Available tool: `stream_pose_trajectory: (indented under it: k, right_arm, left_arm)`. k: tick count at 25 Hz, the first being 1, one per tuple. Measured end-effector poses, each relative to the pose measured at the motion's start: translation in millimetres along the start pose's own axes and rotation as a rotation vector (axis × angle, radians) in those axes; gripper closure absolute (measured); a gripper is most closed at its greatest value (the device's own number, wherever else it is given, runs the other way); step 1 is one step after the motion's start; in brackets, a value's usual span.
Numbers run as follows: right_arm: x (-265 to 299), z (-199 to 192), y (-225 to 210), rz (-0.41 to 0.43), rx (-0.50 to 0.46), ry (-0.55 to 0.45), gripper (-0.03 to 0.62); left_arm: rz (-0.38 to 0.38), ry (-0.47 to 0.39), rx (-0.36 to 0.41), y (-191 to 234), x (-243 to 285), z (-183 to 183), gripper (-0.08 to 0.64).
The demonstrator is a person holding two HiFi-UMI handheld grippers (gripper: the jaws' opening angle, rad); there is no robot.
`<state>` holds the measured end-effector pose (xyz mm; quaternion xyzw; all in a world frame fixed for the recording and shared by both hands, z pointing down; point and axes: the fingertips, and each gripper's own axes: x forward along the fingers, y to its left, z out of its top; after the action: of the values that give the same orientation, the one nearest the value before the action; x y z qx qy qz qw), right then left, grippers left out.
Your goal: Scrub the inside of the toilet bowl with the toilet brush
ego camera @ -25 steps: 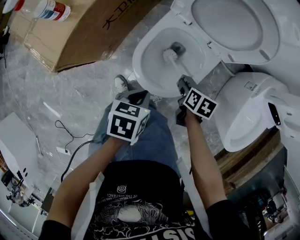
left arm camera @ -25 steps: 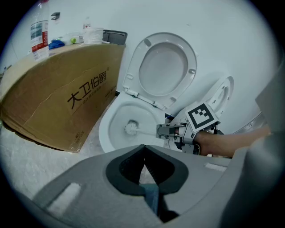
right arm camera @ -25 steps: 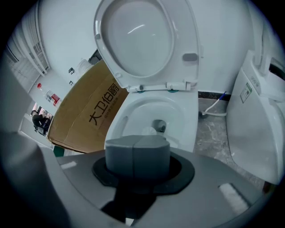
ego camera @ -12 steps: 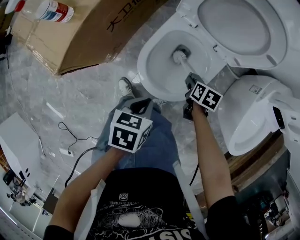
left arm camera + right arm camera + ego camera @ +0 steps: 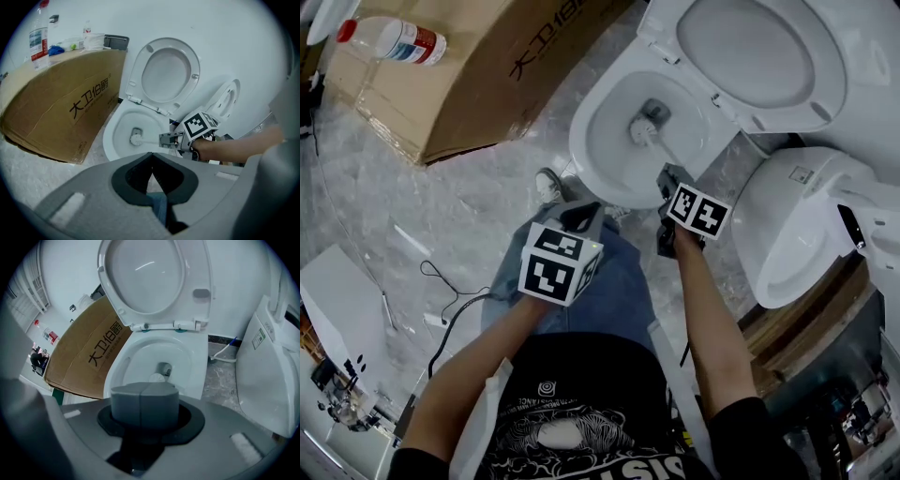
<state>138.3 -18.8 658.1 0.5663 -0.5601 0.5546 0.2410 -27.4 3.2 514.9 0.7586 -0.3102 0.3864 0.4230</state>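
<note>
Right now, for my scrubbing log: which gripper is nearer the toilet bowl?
Right. The right gripper is at the toilet bowl rim, shut on the toilet brush; the left gripper hangs over the person's lap, shut.

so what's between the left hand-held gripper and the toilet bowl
Head view: the person's shoe on the floor, between left hand-held gripper and toilet bowl.

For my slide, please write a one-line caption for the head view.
The right gripper holds the toilet brush, its head inside the toilet bowl, while the left gripper hangs shut and empty.
</note>
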Motion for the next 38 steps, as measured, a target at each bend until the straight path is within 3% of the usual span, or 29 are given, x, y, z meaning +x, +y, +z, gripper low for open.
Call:
stream_pose_trajectory:
  k: [6,17,28,38]
  right_arm:
    - [-23.7,-7.1,12.0,0.032,0.037,-0.024,0.442]
    - [-116.8,13.2,59.5,0.106,0.093,-0.189,0.442]
    - [-228.0,56.8,108.4,0.053,0.119,-0.464,0.442]
    - [-289.3,70.8,129.1,-0.018,0.082,-0.632,0.442]
  left_arm:
    - [-0.002,-0.019,0.071,-7.4,-7.3,24.3,0.563]
    - [-0.052,-0.067,0.214,-39.6,-35.8,79.1,0.563]
    - [-0.254,-0.143,0.434,-96.3,-64.3,126.7,0.566]
    - [-0.302,-0.289,0.566,-130.6,-99.0,150.8,0.568]
